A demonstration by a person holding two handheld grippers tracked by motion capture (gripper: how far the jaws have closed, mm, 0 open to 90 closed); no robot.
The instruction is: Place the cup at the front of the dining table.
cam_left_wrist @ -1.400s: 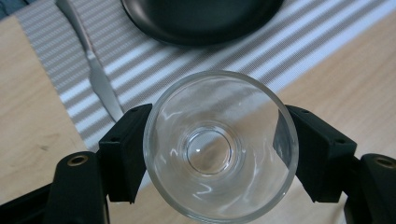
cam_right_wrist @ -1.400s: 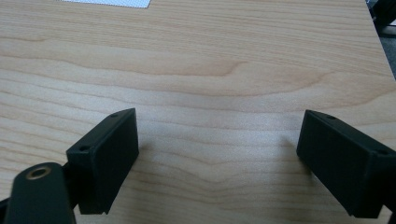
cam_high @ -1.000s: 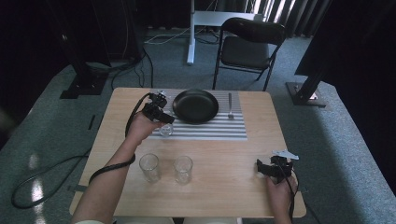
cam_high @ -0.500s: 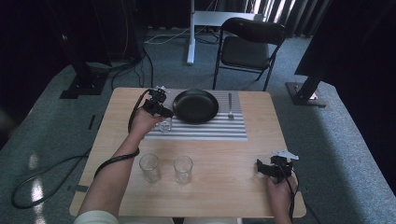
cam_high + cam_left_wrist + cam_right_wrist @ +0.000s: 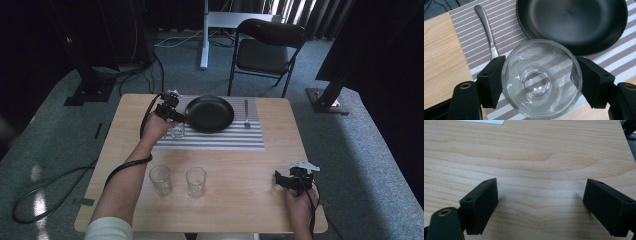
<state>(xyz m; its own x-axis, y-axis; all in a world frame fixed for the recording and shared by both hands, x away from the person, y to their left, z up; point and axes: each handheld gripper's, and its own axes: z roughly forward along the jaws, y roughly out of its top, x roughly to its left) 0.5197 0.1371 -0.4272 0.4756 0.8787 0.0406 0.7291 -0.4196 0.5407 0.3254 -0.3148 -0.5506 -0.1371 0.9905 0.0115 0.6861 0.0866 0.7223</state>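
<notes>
Left gripper view looks straight down into a clear drinking glass [image 5: 542, 78] with a thick rounded base and a plain rim, the placemat's stripes showing through it. The left gripper [image 5: 541, 82] has its two black jaws pressed against opposite sides of the glass, pinching it. The glass sits over the near edge of the striped placemat [image 5: 506, 32], just beside the black pan [image 5: 574, 22]; a metal spoon handle [image 5: 486, 27] lies on the mat beyond the left jaw.

In the high view, two more glasses [image 5: 160, 179] [image 5: 196, 180] stand near the front of the wooden table [image 5: 250, 170]. The right gripper [image 5: 292, 180] rests low on the table at the front right, and its own view shows its jaws spread wide over bare wood.

Compared with a second ago, the left gripper and its glass sit slightly farther toward the table's back left, closer to the pan's rim. The right gripper has not moved.
</notes>
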